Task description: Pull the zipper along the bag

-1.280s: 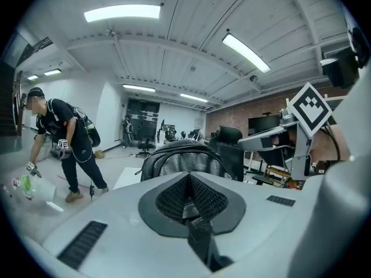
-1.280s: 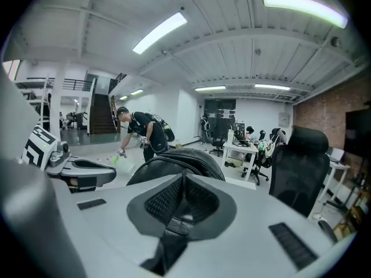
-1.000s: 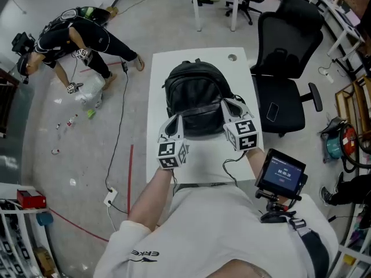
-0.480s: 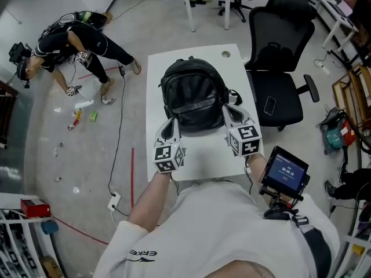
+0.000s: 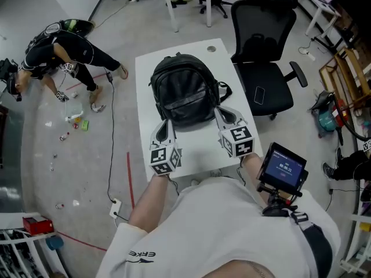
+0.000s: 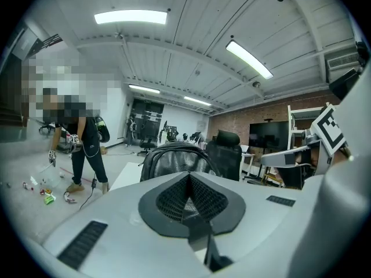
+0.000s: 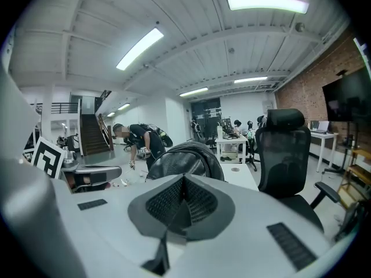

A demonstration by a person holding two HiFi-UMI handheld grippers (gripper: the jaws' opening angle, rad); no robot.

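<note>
the black backpack [image 5: 185, 94] lies on the white table [image 5: 145, 68], with left gripper [image 5: 163, 126] and right gripper [image 5: 225, 113] just beside its near edge, both jaws pressed together, gripping nothing.

Grey floor [image 5: 75, 172] spreading at left; blk office chair [image 5: 264, 45] standing upper rt, beside white table [image 5: 144, 80]; strip lights [image 6: 130, 17] glowing.
</note>
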